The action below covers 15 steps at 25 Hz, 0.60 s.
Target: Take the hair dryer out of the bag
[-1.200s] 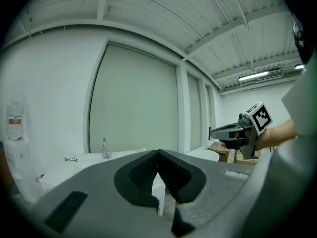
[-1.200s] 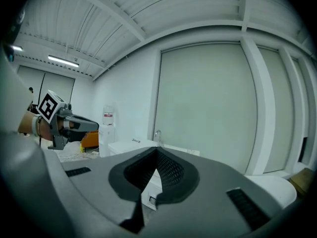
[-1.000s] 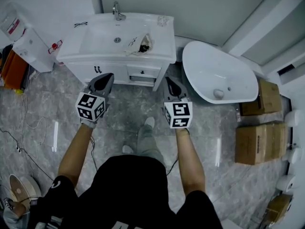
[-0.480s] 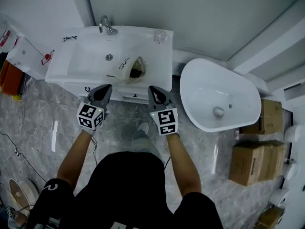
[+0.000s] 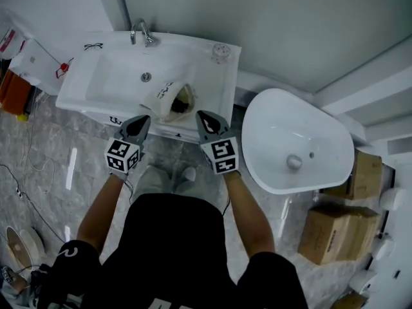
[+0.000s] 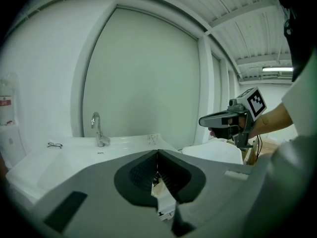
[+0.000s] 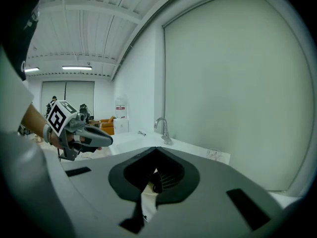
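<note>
Left gripper (image 5: 140,119) and right gripper (image 5: 202,116), both closed and empty, sit near the bag (image 5: 166,98) on the sink (image 5: 106,76); jaws should open before reaching its mouth.

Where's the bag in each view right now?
Head view: the bag lies on the counter, right of the basin, near the front edge.
Left gripper view: low centre, only a cream strip shows.
Right gripper view: low centre, likewise a cream strip.
Shared landmark: the faucet.
</note>
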Motion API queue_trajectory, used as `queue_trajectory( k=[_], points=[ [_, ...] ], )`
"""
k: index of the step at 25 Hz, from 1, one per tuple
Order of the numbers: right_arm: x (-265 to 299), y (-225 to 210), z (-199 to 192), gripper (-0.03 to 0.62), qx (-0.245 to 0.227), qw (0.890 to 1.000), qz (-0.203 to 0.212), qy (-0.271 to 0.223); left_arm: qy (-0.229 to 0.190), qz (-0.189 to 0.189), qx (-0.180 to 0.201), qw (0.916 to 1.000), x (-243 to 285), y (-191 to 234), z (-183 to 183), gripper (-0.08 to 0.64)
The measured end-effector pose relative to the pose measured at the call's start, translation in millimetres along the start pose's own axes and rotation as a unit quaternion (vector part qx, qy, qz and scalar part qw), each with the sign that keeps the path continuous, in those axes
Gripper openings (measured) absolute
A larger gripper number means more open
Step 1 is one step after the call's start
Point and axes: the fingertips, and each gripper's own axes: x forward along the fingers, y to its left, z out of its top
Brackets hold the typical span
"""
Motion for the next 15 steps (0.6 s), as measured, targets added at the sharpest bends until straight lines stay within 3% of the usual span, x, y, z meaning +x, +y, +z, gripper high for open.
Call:
queue_trajectory(
  k=[15],
  points=[
    [65.8, -32.7, -44.9, -0.006, 0.015, 0.999, 0.016, 0.024, 0.014, -0.013, -0.020, 0.9996, 69.9, 21.6, -23.0, -0.003]
  ],
)
